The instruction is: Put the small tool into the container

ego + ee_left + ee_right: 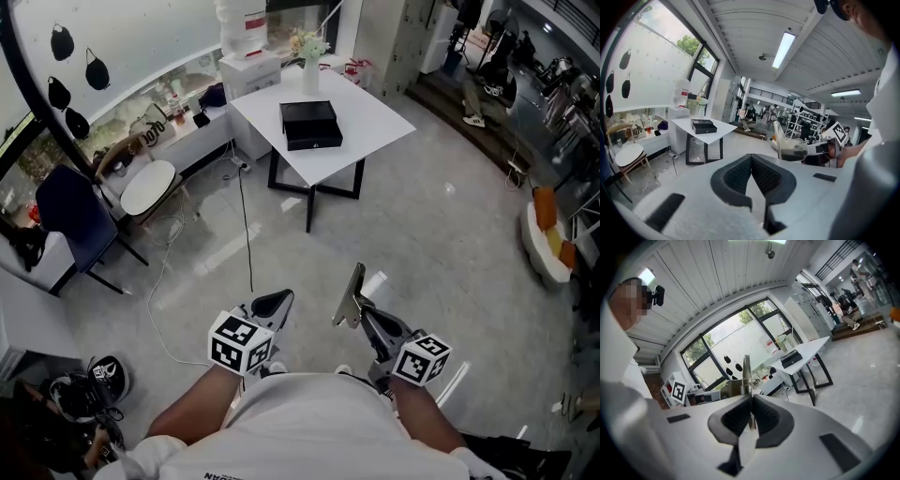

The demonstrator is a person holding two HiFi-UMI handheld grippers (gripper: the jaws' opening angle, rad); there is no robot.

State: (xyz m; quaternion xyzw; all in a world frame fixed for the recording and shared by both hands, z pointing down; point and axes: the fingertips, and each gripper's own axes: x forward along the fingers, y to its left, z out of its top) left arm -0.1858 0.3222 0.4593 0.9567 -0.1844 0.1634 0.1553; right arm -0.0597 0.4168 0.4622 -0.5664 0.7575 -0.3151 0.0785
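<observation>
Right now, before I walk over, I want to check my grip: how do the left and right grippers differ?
The right gripper is shut on a small metal tool; the left gripper is shut on nothing. The tool stands out past the right gripper's tips; the left gripper's tips are bare. Both hang over floor, short of the white table.

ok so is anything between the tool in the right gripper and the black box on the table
Nothing visible does. The small tool, clamped in the right gripper, faces bare floor up to the white table, where the black container sits. A cable lies on the floor, left of that path.
</observation>
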